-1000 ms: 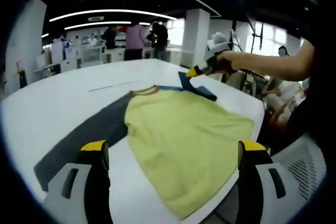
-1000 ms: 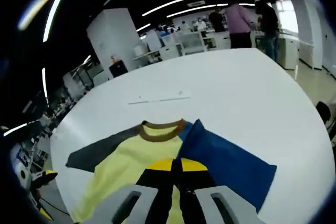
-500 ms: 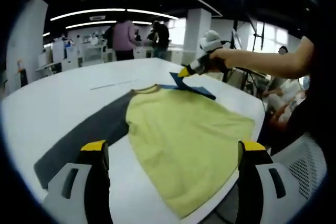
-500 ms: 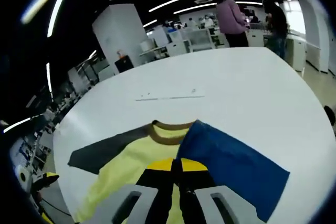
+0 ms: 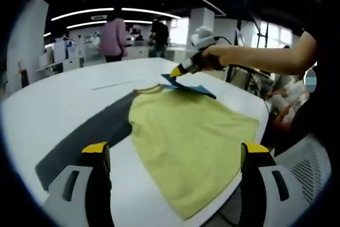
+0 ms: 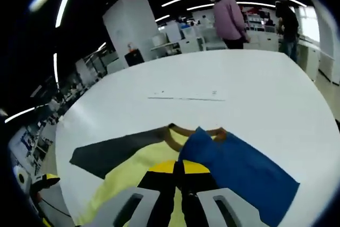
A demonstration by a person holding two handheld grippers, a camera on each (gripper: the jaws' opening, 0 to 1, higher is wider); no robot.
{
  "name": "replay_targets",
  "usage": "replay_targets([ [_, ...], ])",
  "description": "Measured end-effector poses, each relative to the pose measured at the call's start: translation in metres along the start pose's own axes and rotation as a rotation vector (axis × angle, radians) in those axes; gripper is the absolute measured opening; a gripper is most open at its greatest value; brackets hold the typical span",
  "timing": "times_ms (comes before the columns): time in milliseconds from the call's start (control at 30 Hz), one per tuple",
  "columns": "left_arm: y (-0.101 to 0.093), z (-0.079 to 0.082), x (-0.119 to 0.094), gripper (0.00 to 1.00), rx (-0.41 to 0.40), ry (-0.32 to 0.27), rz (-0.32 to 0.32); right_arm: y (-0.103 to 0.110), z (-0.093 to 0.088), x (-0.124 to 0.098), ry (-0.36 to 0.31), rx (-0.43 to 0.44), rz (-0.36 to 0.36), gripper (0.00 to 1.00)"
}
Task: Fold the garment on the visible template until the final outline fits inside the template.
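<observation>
A yellow T-shirt (image 5: 186, 136) lies flat on the white table (image 5: 48, 104), brown collar (image 6: 174, 135) at the far end. Its grey sleeve (image 5: 85, 136) stretches out to the left. My right gripper (image 5: 177, 71), held in a person's hand, is shut on the blue sleeve (image 5: 194, 87) and holds its edge lifted near the collar. In the right gripper view the right gripper (image 6: 178, 168) has its yellow tips pinched together on the blue sleeve (image 6: 244, 171), beside the grey sleeve (image 6: 114, 150). My left gripper (image 5: 175, 152) hovers open over the shirt's near hem, holding nothing.
A thin line mark (image 6: 183, 98) crosses the table beyond the collar. The table edge (image 5: 263, 112) runs close to the shirt's right side, where the person's arm (image 5: 265, 59) reaches in. People (image 6: 230, 17) stand by desks far behind.
The right gripper has carried the blue sleeve's edge up and leftward, toward the collar, so the sleeve folds in over the shirt. The left gripper has stayed put.
</observation>
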State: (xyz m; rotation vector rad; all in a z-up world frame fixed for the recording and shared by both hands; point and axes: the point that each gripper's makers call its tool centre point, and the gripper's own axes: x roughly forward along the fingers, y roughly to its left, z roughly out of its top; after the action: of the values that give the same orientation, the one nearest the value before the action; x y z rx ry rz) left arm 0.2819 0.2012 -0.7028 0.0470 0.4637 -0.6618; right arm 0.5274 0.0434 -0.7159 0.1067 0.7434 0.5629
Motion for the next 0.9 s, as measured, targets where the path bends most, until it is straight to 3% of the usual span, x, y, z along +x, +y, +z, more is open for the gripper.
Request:
replay_targets([
  [433,0.003,-0.002,-0.001,0.99,-0.003,0.009,0.009,0.031,0.007,0.022,0.037,-0.088,0.052,0.0],
  [900,0.005,-0.004,-0.002,0.99,-0.012,0.015,0.025,0.084,0.0,0.038,0.098,-0.218,0.18,0.0],
])
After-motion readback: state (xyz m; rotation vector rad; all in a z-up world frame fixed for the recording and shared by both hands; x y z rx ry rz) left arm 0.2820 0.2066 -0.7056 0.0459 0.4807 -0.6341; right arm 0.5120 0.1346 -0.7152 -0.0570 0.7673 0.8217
